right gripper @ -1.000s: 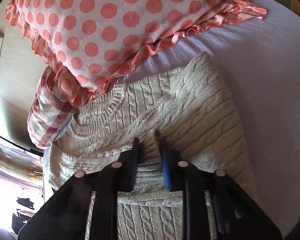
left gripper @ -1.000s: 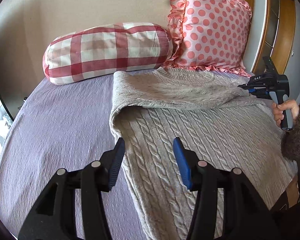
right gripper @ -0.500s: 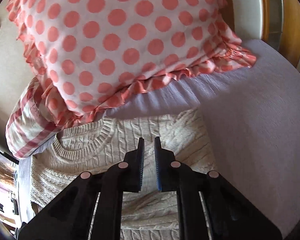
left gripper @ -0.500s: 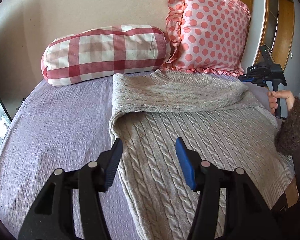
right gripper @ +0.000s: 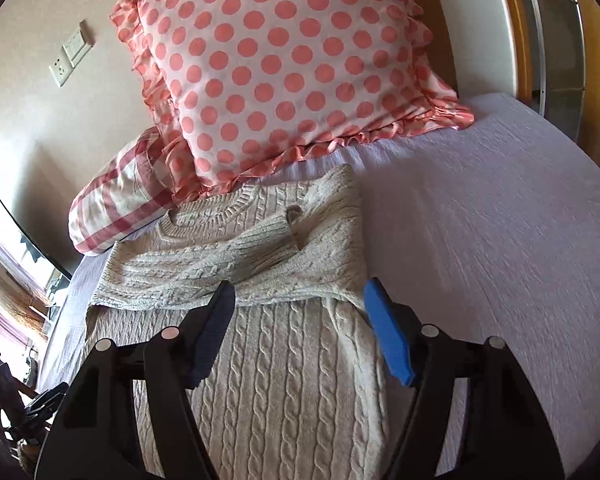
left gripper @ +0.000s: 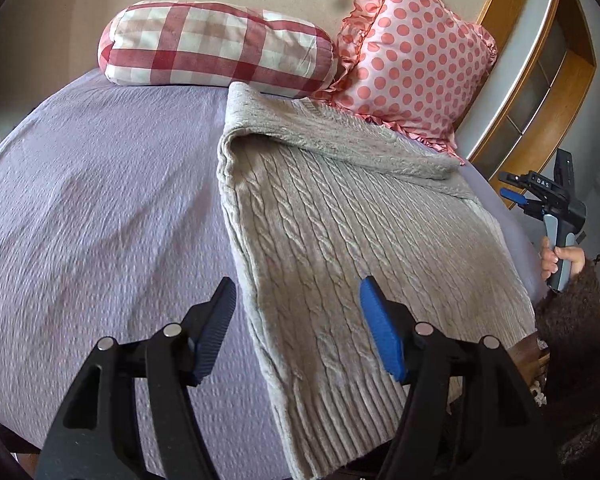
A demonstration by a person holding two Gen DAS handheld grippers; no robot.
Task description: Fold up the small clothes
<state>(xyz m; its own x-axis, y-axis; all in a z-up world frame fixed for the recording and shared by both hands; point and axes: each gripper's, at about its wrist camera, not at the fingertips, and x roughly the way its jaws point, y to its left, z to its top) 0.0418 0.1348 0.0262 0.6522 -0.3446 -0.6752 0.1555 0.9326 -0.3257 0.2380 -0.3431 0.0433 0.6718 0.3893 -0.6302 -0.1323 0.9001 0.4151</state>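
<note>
A grey cable-knit sweater [left gripper: 340, 248] lies flat on the lilac bedspread [left gripper: 100, 216], collar toward the pillows, both sleeves folded across its chest [right gripper: 260, 256]. My left gripper [left gripper: 298, 300] is open and empty, hovering above the sweater's lower left edge near the hem. My right gripper [right gripper: 298, 304] is open and empty, above the sweater's body just below the folded sleeves. The right gripper also shows in the left wrist view [left gripper: 516, 196], held off the sweater's right side.
A red-and-white checked bolster [left gripper: 216, 52] and a pink polka-dot ruffled pillow [right gripper: 292, 76] lie against the wall at the head of the bed. A wooden shelf frame [left gripper: 540, 92] stands to the right. The bedspread [right gripper: 480, 240] stretches bare right of the sweater.
My right gripper let go of the sleeve it had laid across the chest, opened, and pulled back and up. My left gripper stayed open and drew back toward the hem.
</note>
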